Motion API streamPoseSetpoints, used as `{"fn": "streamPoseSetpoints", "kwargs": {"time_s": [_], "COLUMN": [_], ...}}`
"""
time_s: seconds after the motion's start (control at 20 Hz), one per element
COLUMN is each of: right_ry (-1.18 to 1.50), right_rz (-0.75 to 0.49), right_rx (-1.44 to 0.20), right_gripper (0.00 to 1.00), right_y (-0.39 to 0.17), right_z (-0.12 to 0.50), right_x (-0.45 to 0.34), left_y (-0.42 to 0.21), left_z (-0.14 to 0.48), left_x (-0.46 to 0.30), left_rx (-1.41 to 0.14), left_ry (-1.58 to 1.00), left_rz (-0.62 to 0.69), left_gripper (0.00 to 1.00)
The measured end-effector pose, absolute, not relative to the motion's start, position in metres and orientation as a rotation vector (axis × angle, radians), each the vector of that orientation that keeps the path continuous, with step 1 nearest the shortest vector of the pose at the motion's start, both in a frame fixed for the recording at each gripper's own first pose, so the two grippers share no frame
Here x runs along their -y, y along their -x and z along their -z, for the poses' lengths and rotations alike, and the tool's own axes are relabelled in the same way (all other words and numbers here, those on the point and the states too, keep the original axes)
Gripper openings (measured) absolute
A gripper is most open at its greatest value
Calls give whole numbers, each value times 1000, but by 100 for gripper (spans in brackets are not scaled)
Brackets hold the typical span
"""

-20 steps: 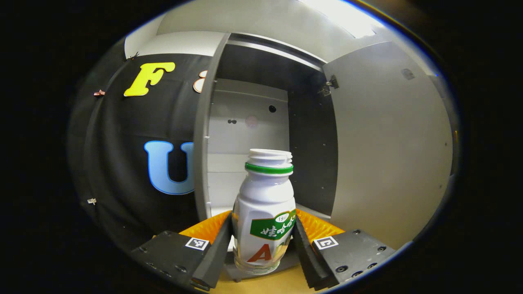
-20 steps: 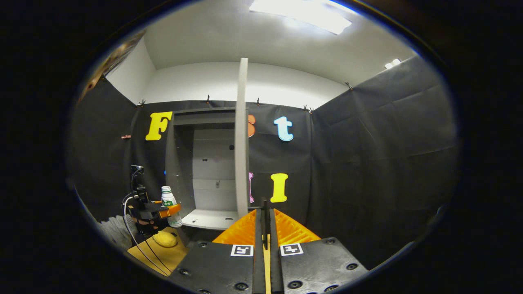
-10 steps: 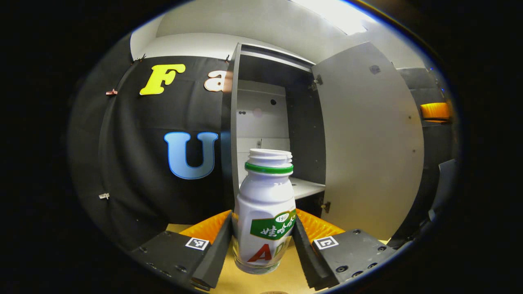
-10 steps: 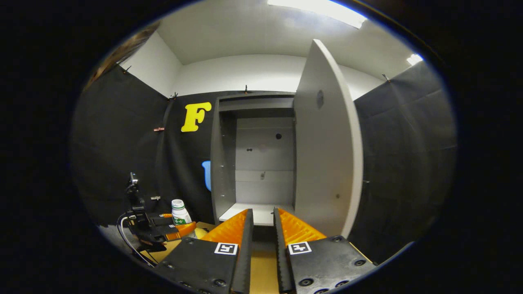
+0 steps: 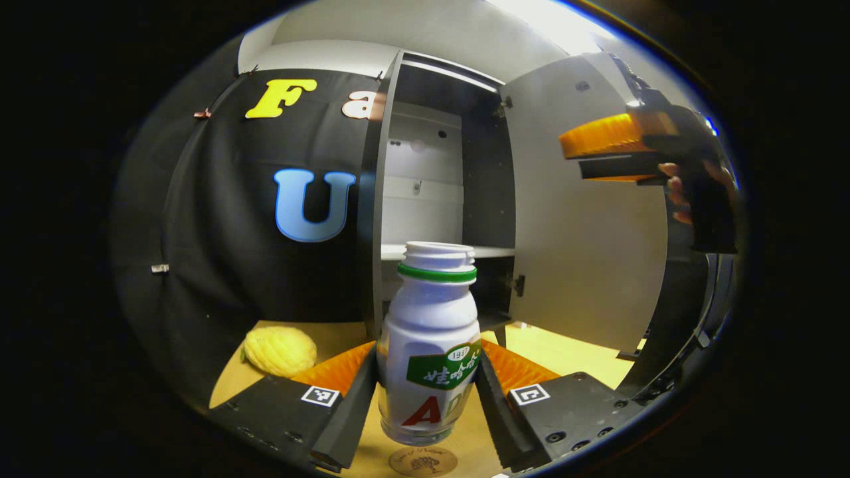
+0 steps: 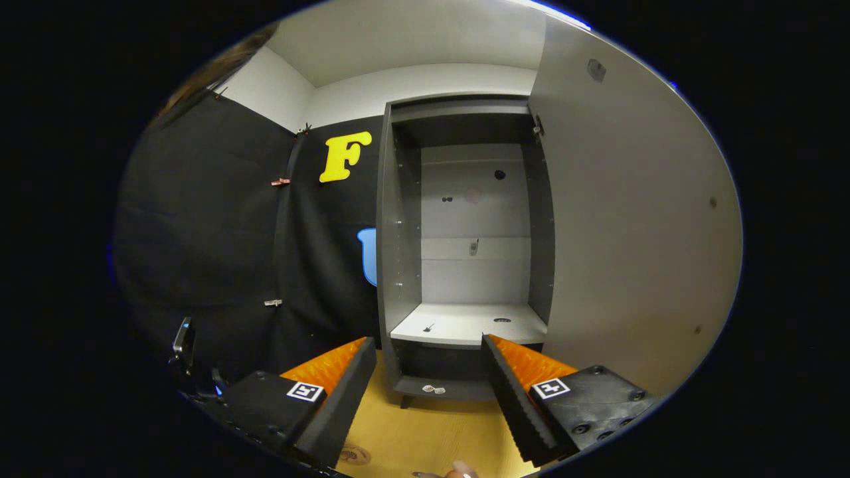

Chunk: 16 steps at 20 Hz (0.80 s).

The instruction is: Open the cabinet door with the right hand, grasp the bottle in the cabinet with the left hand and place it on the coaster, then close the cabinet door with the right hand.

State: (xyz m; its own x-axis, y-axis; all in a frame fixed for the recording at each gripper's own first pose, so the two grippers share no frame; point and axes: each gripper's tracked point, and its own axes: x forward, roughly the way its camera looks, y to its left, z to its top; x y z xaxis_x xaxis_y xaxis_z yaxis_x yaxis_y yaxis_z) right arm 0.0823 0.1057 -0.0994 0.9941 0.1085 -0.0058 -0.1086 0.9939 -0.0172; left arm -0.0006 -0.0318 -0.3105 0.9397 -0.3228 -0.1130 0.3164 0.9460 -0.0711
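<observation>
— Between the left gripper's [image 5: 428,392] fingers, what do you see?

— A bottle [image 5: 430,345], upright, white with a green ring under its open neck. Both fingers press on its lower body, one on each side. Its base hangs clear of the table [image 5: 564,352].

— And under it?

— A round coaster [image 5: 423,461] lies on the table directly below the bottle's base, partly cut off at the bottom edge of the left gripper view. Bottle and coaster are apart.

— Where is the cabinet?

— Behind the bottle. The cabinet [image 5: 431,172] stands with its door [image 5: 584,252] swung wide to the right, and a pale shelf [image 5: 458,251] crosses it at about the level of the bottle's mouth. The right gripper view shows the same cabinet [image 6: 465,232] head-on, its shelf [image 6: 465,324] bare apart from a couple of small marks, the door [image 6: 631,232] close by on the right.

— The right gripper?

— In its own view the right gripper [image 6: 428,378] has its jaws spread wide, with nothing between them but the table [image 6: 412,438] and the cabinet's foot. In the left gripper view it sits up high on the right, in front of the door, with a hand [image 5: 674,192] around its grip.

— Anything else on the table?

— A yellow bumpy lump [image 5: 279,350] lies to the left of the cabinet, near the cloth wall.
</observation>
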Motion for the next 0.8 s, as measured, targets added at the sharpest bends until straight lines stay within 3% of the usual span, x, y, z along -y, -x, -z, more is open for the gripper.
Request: {"fn": "streamPoseSetpoints", "kwargs": {"time_s": [0.3,0.8], "right_ry": [-11,7], "right_rz": [-126,-168], "right_rx": [-24,-116], "right_gripper": [98,98], "right_y": [-107,-124], "right_z": [146,192], "right_x": [-115,-120], "left_y": [17,13], "left_z": [385,443], "left_x": [33,22], "left_rx": [-146,-164], "left_ry": [111,118], "left_rz": [269,203], "left_gripper": [79,79]}}
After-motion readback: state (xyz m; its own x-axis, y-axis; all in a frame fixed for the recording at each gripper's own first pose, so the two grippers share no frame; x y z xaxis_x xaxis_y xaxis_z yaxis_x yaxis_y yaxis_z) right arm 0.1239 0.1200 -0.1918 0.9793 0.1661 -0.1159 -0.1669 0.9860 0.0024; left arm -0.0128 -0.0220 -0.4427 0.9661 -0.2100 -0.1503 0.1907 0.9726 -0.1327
